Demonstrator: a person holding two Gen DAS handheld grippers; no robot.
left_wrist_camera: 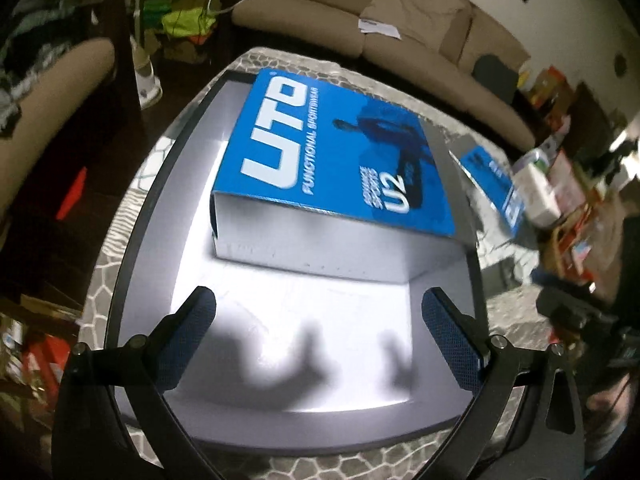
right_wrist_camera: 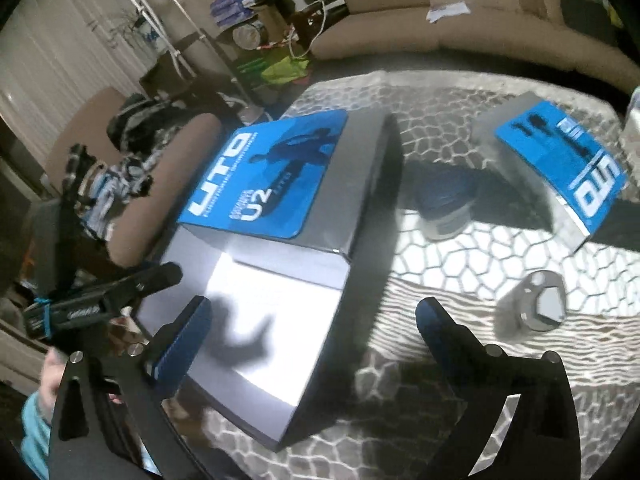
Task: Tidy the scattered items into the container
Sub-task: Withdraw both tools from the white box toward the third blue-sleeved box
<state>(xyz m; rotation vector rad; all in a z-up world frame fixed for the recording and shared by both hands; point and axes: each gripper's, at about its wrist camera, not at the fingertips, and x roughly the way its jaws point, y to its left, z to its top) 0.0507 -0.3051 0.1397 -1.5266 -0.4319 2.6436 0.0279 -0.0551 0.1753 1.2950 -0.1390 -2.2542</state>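
Both grippers hang over the container with nothing in them: the left gripper (left_wrist_camera: 319, 312) has its jaws spread wide above the bare pale floor, and the right gripper (right_wrist_camera: 314, 320) is equally wide, one finger over the floor and the other out over the patterned tablecloth (right_wrist_camera: 460, 280). That emptiness, with the big blue UTO box (left_wrist_camera: 340, 152) already lying flat inside, suggests a drop has been made and a new pick comes next.

In the left wrist view the box fills the container's far half, toward 12 o'clock, leaving the near half free. The container (left_wrist_camera: 132, 240) is a shallow tray with dark walls and a bright white floor that throws back the grippers' shadows.

From the right wrist view, items are left on the cloth: a smaller blue UTO box (right_wrist_camera: 560, 168) at 2 o'clock, a round blue-and-white tin (right_wrist_camera: 444, 212) just beside the container's wall, and a shiny metal piece (right_wrist_camera: 536, 308) at 3 o'clock, nearest the right gripper.
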